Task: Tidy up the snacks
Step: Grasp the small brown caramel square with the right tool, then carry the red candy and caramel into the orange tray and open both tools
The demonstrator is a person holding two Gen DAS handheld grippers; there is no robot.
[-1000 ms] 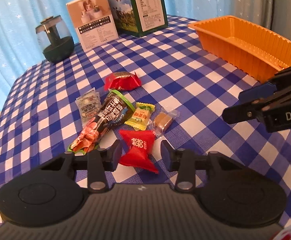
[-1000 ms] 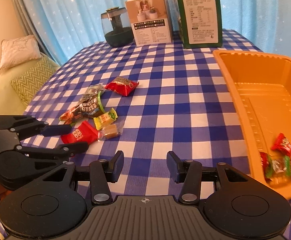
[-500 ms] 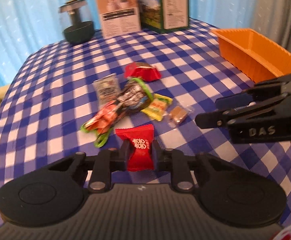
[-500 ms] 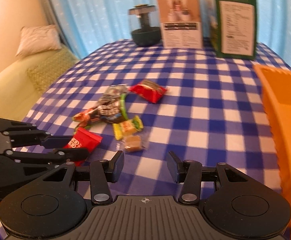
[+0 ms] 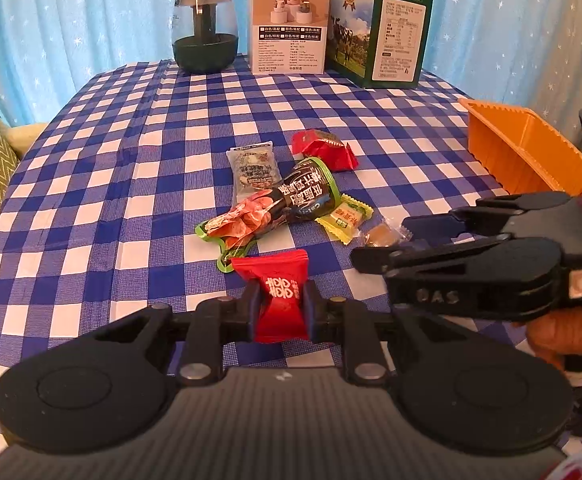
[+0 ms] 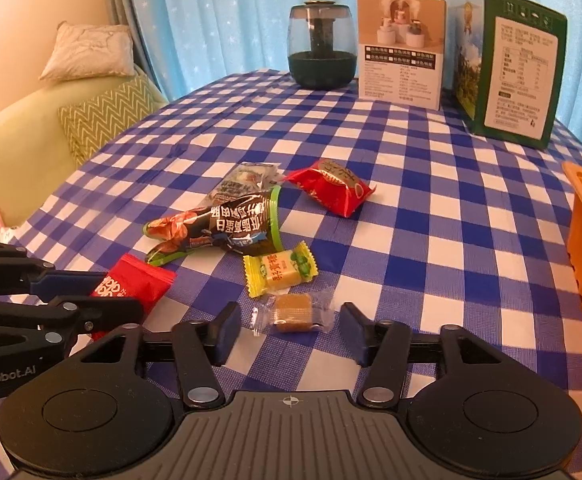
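Observation:
My left gripper [image 5: 281,306] is shut on a red candy packet [image 5: 279,288], also seen in the right wrist view [image 6: 133,282]. My right gripper [image 6: 289,330] is open, its fingers either side of a clear-wrapped brown candy [image 6: 293,312] on the checked cloth. Beyond it lie a yellow candy [image 6: 279,272], a long dark snack packet [image 6: 219,226], a red packet [image 6: 329,186] and a pale packet [image 6: 243,178]. The orange tray [image 5: 527,148] stands at the right.
A dark jar [image 5: 205,36], a white box [image 5: 289,24] and a green box [image 5: 379,30] stand at the table's back edge. A green sofa with cushions [image 6: 91,116] is left of the table.
My left gripper closed on the red candy packet and holds it. My right gripper moved left from the tray to the brown candy, staying open.

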